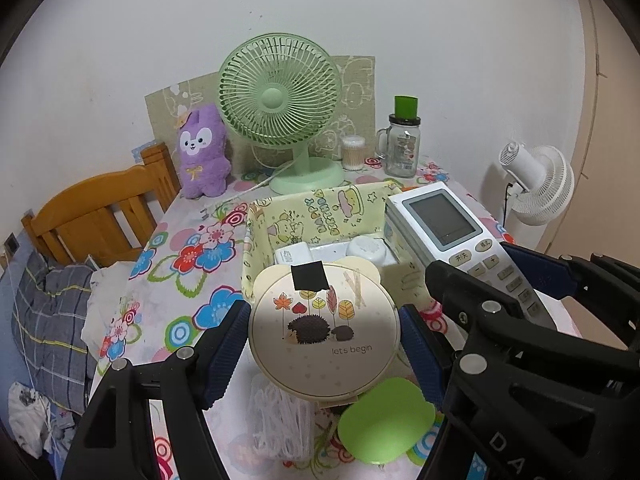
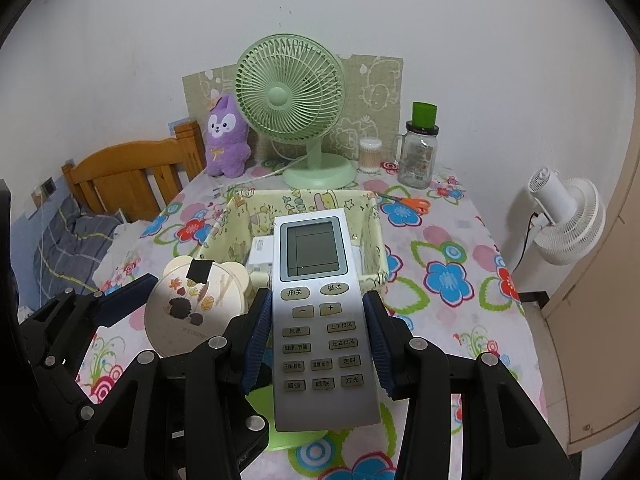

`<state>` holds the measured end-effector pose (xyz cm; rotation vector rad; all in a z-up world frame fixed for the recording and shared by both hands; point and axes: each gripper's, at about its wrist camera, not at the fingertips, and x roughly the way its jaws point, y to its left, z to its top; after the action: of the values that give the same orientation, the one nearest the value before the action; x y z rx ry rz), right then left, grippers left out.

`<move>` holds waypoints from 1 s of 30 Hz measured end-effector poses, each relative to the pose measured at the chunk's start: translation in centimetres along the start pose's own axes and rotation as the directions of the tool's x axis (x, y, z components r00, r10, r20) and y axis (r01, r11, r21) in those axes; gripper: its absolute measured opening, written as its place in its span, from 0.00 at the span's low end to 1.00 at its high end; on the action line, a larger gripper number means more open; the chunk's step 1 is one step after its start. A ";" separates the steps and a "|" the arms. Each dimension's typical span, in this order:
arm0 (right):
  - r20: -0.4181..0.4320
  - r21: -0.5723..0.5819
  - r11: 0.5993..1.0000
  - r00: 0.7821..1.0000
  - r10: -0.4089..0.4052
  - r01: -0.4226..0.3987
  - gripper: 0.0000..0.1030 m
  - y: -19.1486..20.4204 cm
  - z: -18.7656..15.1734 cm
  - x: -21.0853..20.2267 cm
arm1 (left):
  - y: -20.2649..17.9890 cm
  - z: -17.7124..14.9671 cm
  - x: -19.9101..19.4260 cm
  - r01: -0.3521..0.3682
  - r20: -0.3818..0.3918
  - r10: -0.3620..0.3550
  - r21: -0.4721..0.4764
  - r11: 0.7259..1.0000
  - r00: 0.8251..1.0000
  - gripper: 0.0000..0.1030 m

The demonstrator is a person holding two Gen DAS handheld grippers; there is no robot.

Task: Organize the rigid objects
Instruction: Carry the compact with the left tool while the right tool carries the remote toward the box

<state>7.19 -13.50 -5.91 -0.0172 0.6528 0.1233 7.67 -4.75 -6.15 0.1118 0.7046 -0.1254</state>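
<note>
My left gripper (image 1: 322, 344) is shut on a round cream case (image 1: 324, 334) with a hedgehog print and a black tape patch, held above the floral tablecloth. My right gripper (image 2: 318, 340) is shut on a grey remote control (image 2: 318, 320), its blue pads pressing both long sides, screen facing up. Both objects hang just in front of a yellow fabric basket (image 1: 260, 240) that holds a white charger (image 1: 294, 254) and a white round case (image 1: 366, 250). In the right wrist view the cream case (image 2: 192, 308) sits left of the remote, before the basket (image 2: 376, 240).
A green desk fan (image 1: 280, 92), purple plush toy (image 1: 204, 148), cotton swab tub (image 1: 353, 152) and glass jar (image 1: 404, 144) stand at the table's back. Orange scissors (image 2: 412, 202) lie right of the basket. A green lid (image 1: 386, 420) and white mesh (image 1: 280, 416) lie near me. A wooden bed frame (image 1: 100, 208) stands left.
</note>
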 end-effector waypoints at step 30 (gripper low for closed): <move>-0.052 0.025 0.999 0.998 0.044 -0.043 0.48 -1.1 6.2 9.3 | 2.0 5.5 8.6 0.002 -0.051 -0.005 -0.051 0.999 0.999 0.74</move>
<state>18.36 -13.24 -6.64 0.0163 0.7069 0.1574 17.95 -4.28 -7.42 0.0649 0.7583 -0.1078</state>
